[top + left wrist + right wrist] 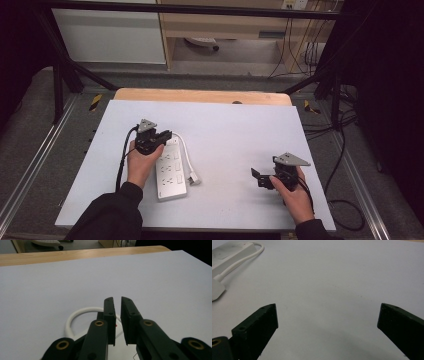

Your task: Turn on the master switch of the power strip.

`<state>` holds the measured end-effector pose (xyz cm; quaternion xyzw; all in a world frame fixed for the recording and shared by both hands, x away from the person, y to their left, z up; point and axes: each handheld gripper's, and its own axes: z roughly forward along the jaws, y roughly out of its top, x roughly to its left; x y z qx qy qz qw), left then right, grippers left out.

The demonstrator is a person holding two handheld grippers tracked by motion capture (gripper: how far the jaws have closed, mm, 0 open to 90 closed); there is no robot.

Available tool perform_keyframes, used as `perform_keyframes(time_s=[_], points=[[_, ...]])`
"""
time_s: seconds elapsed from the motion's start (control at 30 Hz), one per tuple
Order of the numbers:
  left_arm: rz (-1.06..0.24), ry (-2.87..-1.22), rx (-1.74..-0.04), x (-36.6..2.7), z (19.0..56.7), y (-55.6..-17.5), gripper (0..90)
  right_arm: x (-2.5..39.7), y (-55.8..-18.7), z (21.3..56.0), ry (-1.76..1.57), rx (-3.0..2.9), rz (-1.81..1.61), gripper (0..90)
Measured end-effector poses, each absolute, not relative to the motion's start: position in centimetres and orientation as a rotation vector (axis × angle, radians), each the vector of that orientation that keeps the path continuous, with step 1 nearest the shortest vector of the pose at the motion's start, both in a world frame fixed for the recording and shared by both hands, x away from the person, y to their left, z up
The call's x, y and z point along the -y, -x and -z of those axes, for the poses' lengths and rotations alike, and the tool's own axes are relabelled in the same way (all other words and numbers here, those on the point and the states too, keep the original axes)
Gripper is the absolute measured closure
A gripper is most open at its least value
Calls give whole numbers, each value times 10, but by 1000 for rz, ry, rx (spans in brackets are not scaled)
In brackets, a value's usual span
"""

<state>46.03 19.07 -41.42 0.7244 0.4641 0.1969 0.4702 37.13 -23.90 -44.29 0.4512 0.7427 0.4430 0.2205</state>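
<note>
A white power strip (pixel 170 175) lies left of the middle of the white board (pixel 235 130), its long side running away from me. Its white cable (pixel 186 152) loops off the far end and comes back to a plug (pixel 194 178) beside it. My left gripper (pixel 166 135) hovers over the strip's far end. In the left gripper view (pixel 117 299) its jaws stand a thin slit apart with nothing between them, and the cable loop (pixel 86 309) lies just beyond. My right gripper (pixel 256 178) rests wide open on bare board to the right (pixel 327 307).
The right gripper view shows the strip (pixel 227 252), cable (pixel 242 260) and plug (pixel 215 290) far off at top left. A wooden tabletop edge (pixel 200 95) runs behind the board. Black frame bars and cables (pixel 340 150) flank the table.
</note>
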Motion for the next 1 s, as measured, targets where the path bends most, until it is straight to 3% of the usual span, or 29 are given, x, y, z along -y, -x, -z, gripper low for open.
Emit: perform_keyframes(time_s=[0.2, 1.0], points=[[-481, -1798, -1135, -187, 413, -463, 898, 239, -371, 443, -1244, -2058, -1222, 37], [-482, -1938, -1175, -180, 427, -470, 900, 238, -372, 442, -1239, -2066, -1214, 36]])
